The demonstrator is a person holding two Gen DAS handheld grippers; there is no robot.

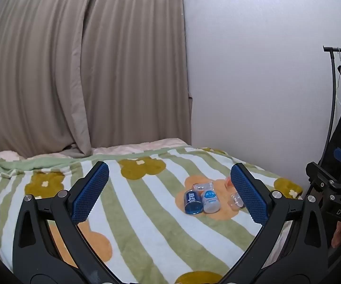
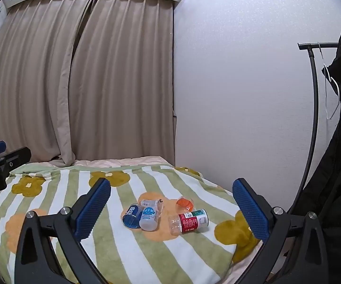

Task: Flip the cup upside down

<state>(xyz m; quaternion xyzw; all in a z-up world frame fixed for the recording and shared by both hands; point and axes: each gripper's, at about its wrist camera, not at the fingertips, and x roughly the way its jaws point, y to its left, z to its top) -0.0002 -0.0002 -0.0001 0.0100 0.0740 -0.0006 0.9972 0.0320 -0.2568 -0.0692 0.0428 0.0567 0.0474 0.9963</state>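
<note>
We saw the cups lying on their sides just below the frame's centre on the bed (image 2: 128,255): a dark blue cup (image 2: 130,215) touching a pale blue cup (image 2: 148,217), a red-labelled cup (image 2: 189,220) just right of them, and a small orange cup (image 2: 184,203) behind. Both the left gripper (image 1: 169,193) and the right gripper (image 2: 171,209) hovered with fingers spread wide, holding nothing.

Beige curtains (image 2: 80,82) are hanging behind the bed; a striped floral blanket (image 2: 123,243) is covering it, a dark coat (image 2: 336,153) hanging right.
</note>
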